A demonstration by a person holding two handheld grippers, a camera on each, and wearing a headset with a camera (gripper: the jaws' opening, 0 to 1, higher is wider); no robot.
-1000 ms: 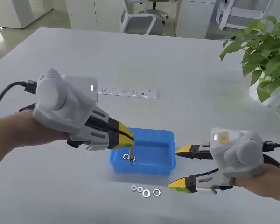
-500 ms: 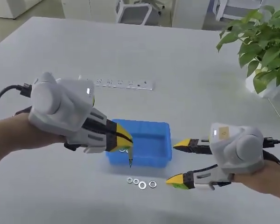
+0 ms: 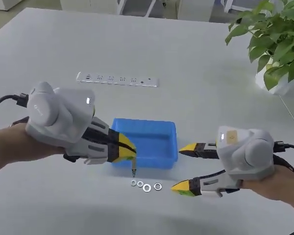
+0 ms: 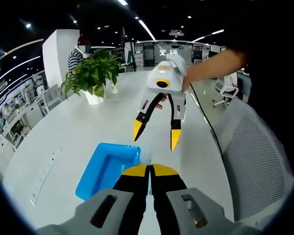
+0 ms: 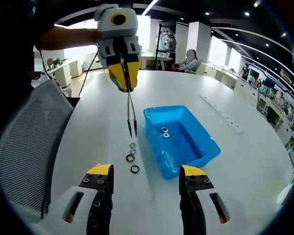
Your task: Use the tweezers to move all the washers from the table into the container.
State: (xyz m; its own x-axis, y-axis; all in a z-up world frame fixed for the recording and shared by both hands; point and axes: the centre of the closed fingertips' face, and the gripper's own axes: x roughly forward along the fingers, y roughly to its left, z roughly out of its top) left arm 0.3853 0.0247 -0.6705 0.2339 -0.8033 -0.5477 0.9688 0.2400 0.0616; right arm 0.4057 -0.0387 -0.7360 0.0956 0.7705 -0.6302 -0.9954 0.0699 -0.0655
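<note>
Pale grey tabletop [image 3: 210, 63]; long white power strip [image 3: 117, 79] lies flat on it toward the far side; green leafy plant in a white pot [image 3: 277, 44] at the head view's right edge; left gripper view: grey mesh office chair back [image 4: 257, 161] beside the tabletop edge, person in striped top [image 4: 77, 55] behind the plant; right gripper view: seated people [image 5: 188, 58] beyond the tabletop's far end.

No legible text, brand, number or sign anywhere. Pale yellow sticker [image 3: 232, 138] on right claw [image 3: 176, 167] housing: print too small to read. Power strip [image 3: 116, 79] on bench [image 3: 196, 73]: markings unreadable.
</note>
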